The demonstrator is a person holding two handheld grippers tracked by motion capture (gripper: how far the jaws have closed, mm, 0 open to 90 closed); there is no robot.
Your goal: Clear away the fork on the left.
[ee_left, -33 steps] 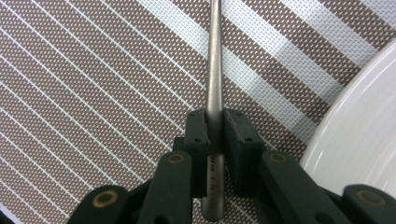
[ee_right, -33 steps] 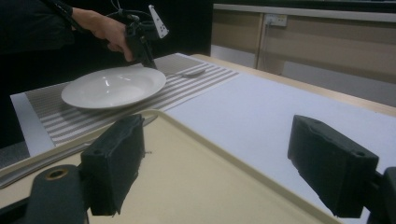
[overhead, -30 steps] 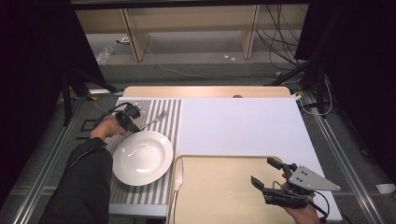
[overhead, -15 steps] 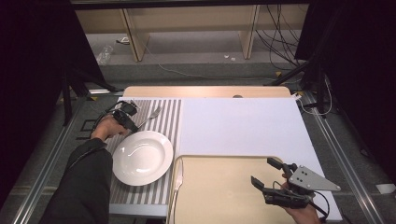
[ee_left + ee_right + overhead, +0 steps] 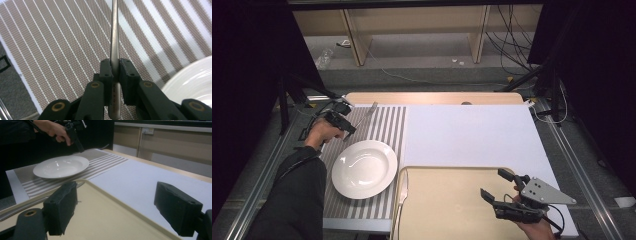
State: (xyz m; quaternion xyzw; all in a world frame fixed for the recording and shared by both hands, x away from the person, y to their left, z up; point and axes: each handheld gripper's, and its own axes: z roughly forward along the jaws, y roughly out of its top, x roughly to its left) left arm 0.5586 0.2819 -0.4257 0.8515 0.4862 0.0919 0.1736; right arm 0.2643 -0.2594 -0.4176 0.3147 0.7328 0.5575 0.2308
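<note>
A slim metal utensil (image 5: 364, 115) is pinched by its handle (image 5: 115, 50) in my left gripper (image 5: 349, 129), which is shut on it above the striped placemat (image 5: 387, 125). Its far end points toward the table's back. A white plate (image 5: 364, 169) lies on the placemat just nearer than that gripper. My right gripper (image 5: 494, 183) hovers open over the near right part of the beige tray (image 5: 447, 200), with nothing between its jaws. The right gripper view looks past my right gripper (image 5: 122, 205) to the plate (image 5: 61, 166) and the left gripper (image 5: 78, 146) behind it.
A white mat (image 5: 467, 135) covers the table's right half beyond the tray. Another piece of cutlery (image 5: 403, 186) lies between the plate and the tray's left rim. A wooden table edge (image 5: 432, 97) runs along the back. Cables and shelving stand on the floor beyond.
My left gripper has risen a little with the utensil and shifted slightly toward the back left. The right gripper has stayed where it was.
</note>
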